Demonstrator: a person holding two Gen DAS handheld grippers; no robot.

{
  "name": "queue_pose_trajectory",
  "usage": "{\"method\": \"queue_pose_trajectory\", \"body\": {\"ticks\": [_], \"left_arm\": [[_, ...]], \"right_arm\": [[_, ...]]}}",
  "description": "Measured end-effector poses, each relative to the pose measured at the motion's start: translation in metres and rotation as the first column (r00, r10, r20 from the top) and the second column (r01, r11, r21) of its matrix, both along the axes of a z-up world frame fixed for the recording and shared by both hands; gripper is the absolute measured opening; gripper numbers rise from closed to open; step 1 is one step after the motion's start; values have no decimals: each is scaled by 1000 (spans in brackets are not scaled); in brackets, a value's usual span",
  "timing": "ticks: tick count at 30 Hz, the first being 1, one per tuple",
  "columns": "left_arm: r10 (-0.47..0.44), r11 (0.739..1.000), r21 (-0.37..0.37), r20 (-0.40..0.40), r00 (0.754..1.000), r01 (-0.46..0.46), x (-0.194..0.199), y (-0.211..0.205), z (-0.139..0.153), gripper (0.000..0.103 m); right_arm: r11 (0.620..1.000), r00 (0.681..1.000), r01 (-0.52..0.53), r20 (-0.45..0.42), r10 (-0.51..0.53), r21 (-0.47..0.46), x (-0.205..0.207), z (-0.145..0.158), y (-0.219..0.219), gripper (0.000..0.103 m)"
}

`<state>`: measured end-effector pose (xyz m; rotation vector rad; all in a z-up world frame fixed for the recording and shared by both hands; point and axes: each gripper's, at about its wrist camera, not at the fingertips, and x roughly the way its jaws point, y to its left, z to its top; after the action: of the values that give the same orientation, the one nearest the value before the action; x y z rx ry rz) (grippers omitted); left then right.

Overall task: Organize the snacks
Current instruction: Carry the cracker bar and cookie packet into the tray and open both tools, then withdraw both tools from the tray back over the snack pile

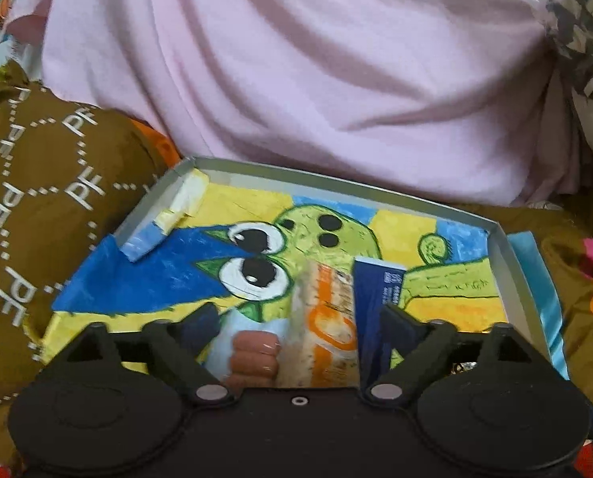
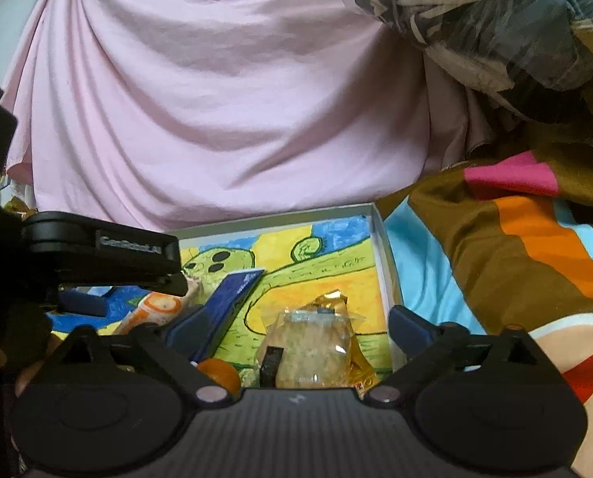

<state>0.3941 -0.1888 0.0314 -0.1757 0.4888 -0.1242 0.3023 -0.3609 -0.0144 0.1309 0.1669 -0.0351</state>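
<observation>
A shallow box point(image 1: 503, 251) with a painted green cartoon on its floor lies on the bed; it also shows in the right wrist view point(image 2: 380, 239). My left gripper point(image 1: 300, 318) is open over it. Between its fingers lie an orange-and-white snack pack point(image 1: 328, 318) and a sausage pack point(image 1: 256, 354). A dark blue packet point(image 1: 372, 302) leans on edge by the right finger. My right gripper point(image 2: 296, 326) is open over a clear-wrapped round cake point(image 2: 312, 350) in the box. The blue packet point(image 2: 228, 298) touches its left finger. The left gripper's body point(image 2: 97, 251) shows at left.
A pink cloth point(image 1: 296, 79) hangs behind the box. A brown patterned blanket point(image 1: 37, 199) lies to the left. A striped brown, orange and blue bedcover point(image 2: 515, 259) lies to the right. An orange round item point(image 2: 220, 374) sits near the right gripper's left finger.
</observation>
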Motion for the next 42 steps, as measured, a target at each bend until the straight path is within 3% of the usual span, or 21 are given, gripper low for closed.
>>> {"method": "queue_pose_trajectory", "body": {"ticks": [3,10,23,42], "left_arm": [[34,999,6,10,999,-34,-7,10,7,102],[62,997,51,33,998,-63,-29,36,22,102],[117,992,48,20,993,-118,-88,72,35,102],[90,990,111,-10,996,-89,-181,109,28,102]], "right_arm": [[1000,1000,8,13,-8,-16,-4,6,4,103],[999,999,6,45,-4,-38,-16,21,15,103],[998,997,-22,71,26,-57,-70,47,30,103],[992,997,-67,-34,64,-106,-139,43,61,103]]}}
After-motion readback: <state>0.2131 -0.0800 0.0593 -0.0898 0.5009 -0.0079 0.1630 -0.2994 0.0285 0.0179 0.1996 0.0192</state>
